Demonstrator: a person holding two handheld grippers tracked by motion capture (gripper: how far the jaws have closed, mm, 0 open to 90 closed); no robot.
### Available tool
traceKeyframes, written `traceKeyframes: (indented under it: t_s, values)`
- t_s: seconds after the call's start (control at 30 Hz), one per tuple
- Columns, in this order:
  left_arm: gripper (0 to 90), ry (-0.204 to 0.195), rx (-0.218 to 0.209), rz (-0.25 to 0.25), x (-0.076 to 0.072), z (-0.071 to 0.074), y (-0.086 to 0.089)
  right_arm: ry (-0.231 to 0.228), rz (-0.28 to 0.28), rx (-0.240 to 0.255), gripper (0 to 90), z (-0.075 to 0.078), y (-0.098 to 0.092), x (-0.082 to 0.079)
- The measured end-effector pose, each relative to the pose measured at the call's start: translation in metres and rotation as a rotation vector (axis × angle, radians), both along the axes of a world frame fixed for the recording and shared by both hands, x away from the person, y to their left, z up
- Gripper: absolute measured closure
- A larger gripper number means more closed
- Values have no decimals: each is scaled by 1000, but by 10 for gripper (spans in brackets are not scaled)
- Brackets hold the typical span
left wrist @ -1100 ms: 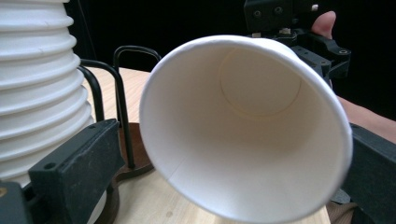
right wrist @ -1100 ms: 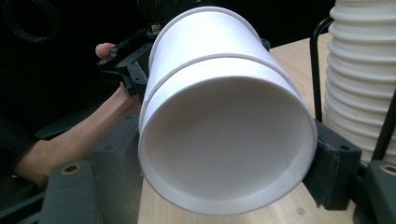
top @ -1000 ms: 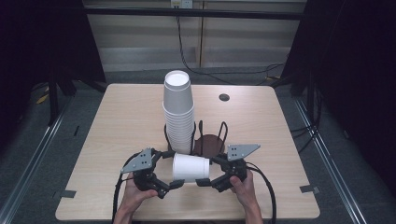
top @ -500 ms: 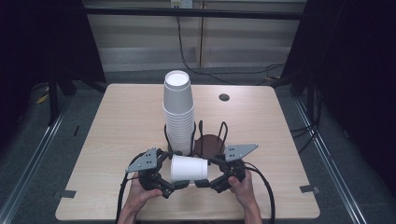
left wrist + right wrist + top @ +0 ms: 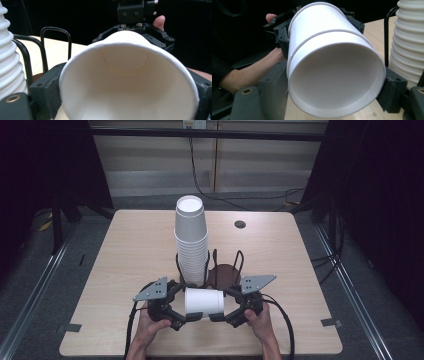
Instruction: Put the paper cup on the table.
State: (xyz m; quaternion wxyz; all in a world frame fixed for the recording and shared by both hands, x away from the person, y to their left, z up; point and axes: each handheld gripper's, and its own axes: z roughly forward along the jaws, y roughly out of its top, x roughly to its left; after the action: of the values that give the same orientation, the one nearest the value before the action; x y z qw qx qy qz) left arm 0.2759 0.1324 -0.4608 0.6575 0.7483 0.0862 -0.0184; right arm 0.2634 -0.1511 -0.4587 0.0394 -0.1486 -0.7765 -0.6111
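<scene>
A white paper cup (image 5: 204, 302) lies on its side in the air just above the table's near edge, held between both grippers. My left gripper (image 5: 189, 306) takes its open mouth (image 5: 125, 75); the jaws have just been closing and now press both sides of the rim. My right gripper (image 5: 222, 305) is shut on the base end (image 5: 337, 82). In the right gripper view a second rim line (image 5: 324, 33) crosses the cup, as of two nested cups. Behind stands a tall stack of white cups (image 5: 191, 240) in a black wire holder (image 5: 225, 270).
The holder's brown round base (image 5: 224, 276) sits just behind the grippers, its wire loops (image 5: 53, 45) close to the held cup. A small dark disc (image 5: 240, 224) lies at the far right of the wooden table (image 5: 125, 250). Cables trail from both grippers.
The left gripper's jaws have drawn in around the cup's mouth end. Both hands and the cup stay where they were.
</scene>
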Motion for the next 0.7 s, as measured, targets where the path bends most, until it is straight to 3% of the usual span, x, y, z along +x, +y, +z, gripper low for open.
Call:
traceKeyframes:
  t_s: [0.2,0.3,0.5,0.7]
  values:
    - [102,6,17,-8,0,3,1,-12,-5,1,208,-1,0,-2]
    - [103,2,36,-13,0,5,1,-26,-24,9,154,-1,-2,-3]
    - [104,-2,49,10,2,8,7,-47,-86,31,132,-2,-11,-8]
    - [103,6,78,49,3,10,17,-64,-184,47,131,-5,-19,-13]
